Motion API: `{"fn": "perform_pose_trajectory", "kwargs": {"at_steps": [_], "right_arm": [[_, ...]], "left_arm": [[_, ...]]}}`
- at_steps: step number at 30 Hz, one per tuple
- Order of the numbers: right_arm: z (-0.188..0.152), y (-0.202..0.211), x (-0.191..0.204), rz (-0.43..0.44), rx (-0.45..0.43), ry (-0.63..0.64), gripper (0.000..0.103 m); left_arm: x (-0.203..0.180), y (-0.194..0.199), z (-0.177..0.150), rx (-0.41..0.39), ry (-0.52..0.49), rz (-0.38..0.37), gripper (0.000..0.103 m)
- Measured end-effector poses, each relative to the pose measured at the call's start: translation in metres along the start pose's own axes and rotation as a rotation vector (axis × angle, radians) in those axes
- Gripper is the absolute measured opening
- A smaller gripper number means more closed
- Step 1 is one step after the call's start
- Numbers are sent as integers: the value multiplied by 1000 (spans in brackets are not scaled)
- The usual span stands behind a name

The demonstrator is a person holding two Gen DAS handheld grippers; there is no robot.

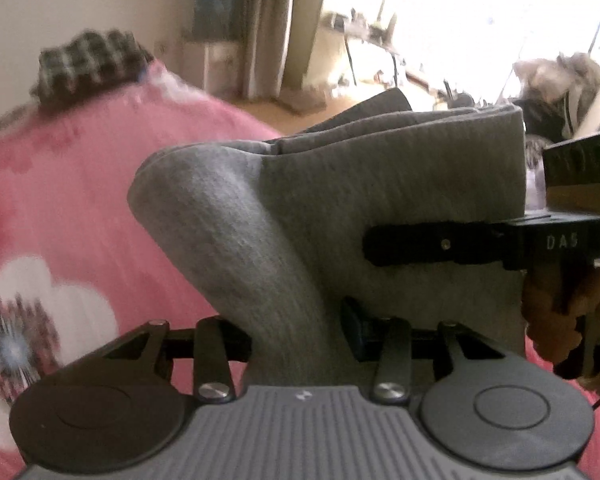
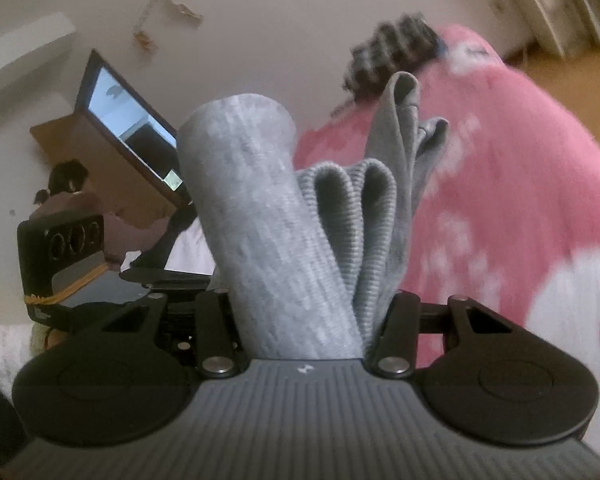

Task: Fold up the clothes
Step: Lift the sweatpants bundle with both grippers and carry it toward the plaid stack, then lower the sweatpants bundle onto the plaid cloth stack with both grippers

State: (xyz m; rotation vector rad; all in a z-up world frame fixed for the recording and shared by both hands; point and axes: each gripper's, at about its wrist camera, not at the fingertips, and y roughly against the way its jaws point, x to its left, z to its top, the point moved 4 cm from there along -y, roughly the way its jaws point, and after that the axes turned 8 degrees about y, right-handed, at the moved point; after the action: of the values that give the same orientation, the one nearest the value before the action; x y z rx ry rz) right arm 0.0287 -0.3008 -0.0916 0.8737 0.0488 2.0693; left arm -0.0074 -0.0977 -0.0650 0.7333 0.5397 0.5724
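A folded grey garment (image 1: pixel 340 184) is held up above a pink flowered bed cover (image 1: pixel 60 200). My left gripper (image 1: pixel 296 340) is shut on its lower edge, the cloth bunched between the jaws. My right gripper (image 1: pixel 420 244) comes in from the right in the left wrist view, its finger pressed flat against the cloth. In the right wrist view the right gripper (image 2: pixel 304 320) is shut on thick grey folds (image 2: pixel 260 220), with ribbed layers (image 2: pixel 364 216) beside them. The left gripper's body (image 2: pixel 60 248) shows at the left of that view.
A dark checked garment (image 1: pixel 88 64) lies at the far end of the bed, also in the right wrist view (image 2: pixel 392 48). The bed cover (image 2: pixel 520 184) fills the right. A wooden cabinet with a mirror (image 2: pixel 128 120), curtains (image 1: pixel 268 24) and a bright window (image 1: pixel 480 20) stand beyond.
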Motion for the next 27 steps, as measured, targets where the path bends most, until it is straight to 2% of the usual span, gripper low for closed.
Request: {"fn": "perform_pose_trajectory", "kwargs": {"at_steps": [7,14,17,20,25,27], "right_arm": [[79,-31,-3,-22,-82,123,44],[157,-29,19,-41,-144,146,44],[190,-21,43,-59,-163,166,44],[220,-14,68,-64,-183,167,44],[250,-18,98,-47,-185,101,44],[260,-26,107,-43,-175,90,44]], "left_arm": [[20,10,75,-126,-15,6,43],[7,63,149,-168,-43,-21,43],[-1,96,173,-194,-61,-29,43],[0,129,192,-210,-31,-45,43],[14,169,212,-209,31,-61,43],[24,176,221,-208,18,-72,43]]}}
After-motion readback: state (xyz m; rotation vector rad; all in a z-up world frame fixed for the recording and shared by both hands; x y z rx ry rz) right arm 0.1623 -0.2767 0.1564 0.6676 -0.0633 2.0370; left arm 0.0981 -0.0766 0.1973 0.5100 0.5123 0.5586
